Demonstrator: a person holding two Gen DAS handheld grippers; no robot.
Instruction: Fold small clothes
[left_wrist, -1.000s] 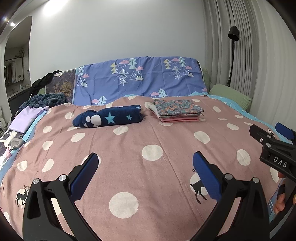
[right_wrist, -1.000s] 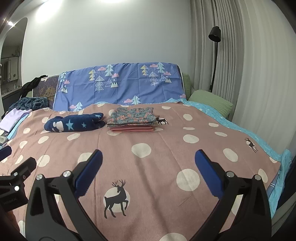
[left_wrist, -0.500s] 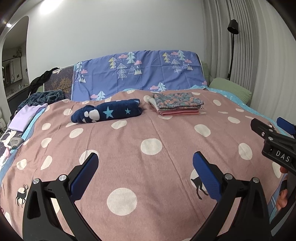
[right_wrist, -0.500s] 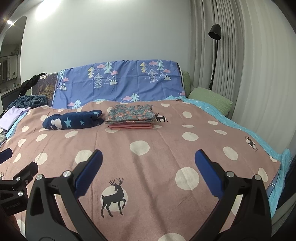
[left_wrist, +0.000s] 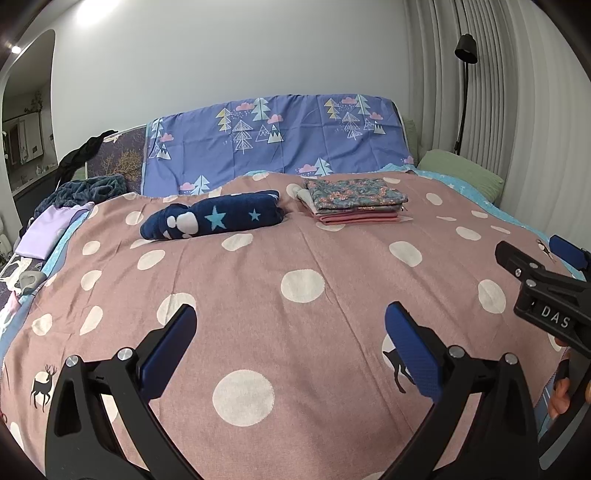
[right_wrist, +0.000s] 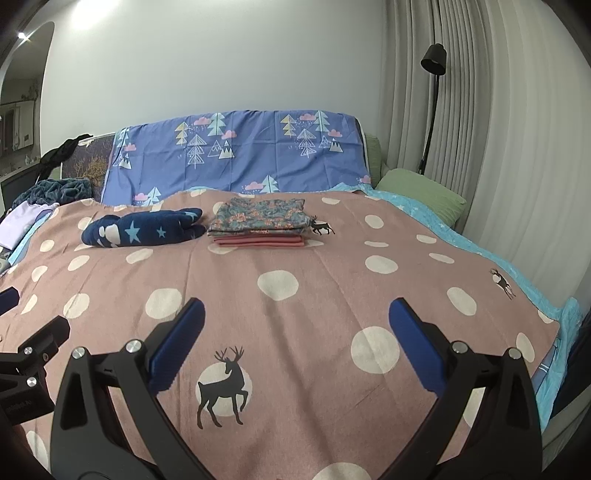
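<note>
Left wrist view: folded clothes stack (left_wrist: 354, 201) lies far beyond both empty, wide-spread grippers, left gripper (left_wrist: 290, 345) and right gripper (right_wrist: 295, 338).

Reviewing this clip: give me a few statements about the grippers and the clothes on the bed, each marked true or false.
1. Both the left gripper and the right gripper are open and hold nothing. True.
2. The navy star-print garment lies on top of the folded stack. False: it lies on the bedspread to the stack's left, apart from it.
3. The stack's top piece is floral. True.
4. The green pillow sits at the bed's left edge. False: it is at the right, near the curtain.
</note>
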